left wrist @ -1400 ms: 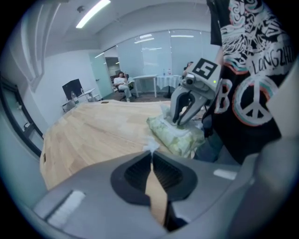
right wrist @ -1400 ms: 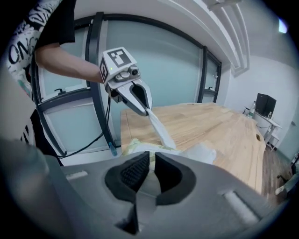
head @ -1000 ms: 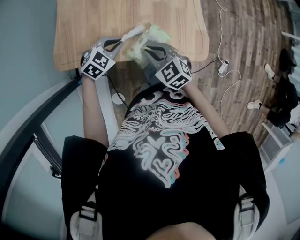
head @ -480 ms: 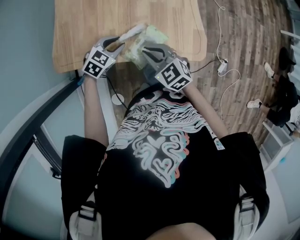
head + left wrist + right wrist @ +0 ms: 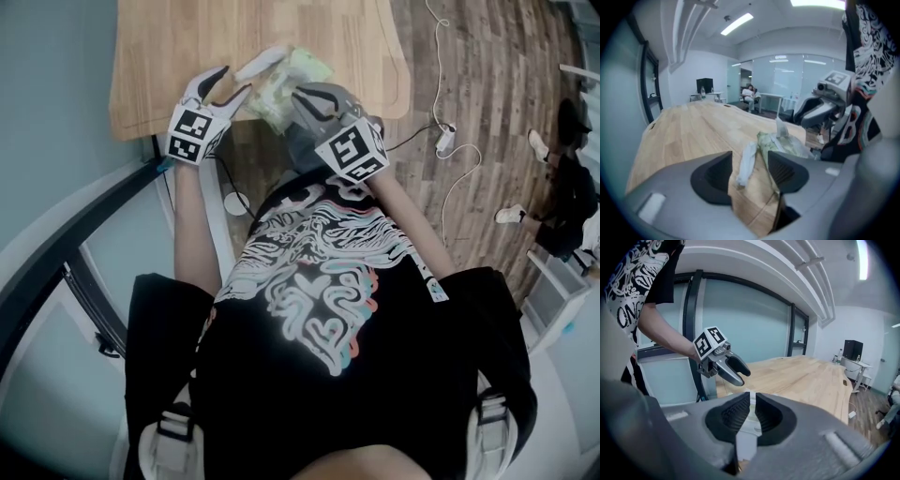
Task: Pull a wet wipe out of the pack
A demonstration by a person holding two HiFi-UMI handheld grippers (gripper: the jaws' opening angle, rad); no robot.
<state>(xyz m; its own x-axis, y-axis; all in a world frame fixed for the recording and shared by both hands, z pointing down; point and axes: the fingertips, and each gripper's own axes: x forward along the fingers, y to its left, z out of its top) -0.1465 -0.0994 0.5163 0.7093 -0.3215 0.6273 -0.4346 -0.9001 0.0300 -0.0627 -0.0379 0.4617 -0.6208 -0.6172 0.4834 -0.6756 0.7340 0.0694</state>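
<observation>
Pinched a second ago, now released: wet wipe (image 5: pixel 744 168); jaws of the left gripper (image 5: pixel 234 81) opening and standing wide, one on each side of the wipe, no pad pressing on it; left gripper also raised slightly and rolled since then. Unchanged in place: pack (image 5: pixel 281 91), at the near edge of the table (image 5: pixel 169 56), clamped at its near end by the right gripper (image 5: pixel 302 97); jaws closed on the pale pack edge in the right gripper view.

Near table edge directly below both grippers; rounded table corner to the right of the pack; broad open wood beyond the pack and to its left; floor (image 5: pixel 487 84) with a cable (image 5: pixel 450 141) off to the right, well apart.

Wipe white, twisted into a narrow roll, lying on the wood just beside the pack on the side toward the left gripper, far end touching the pack's top; still attached or fully free: cannot tell. Pack pale green, crumpled, soft; second white tab (image 5: pixel 780 127) standing up from its opening.
</observation>
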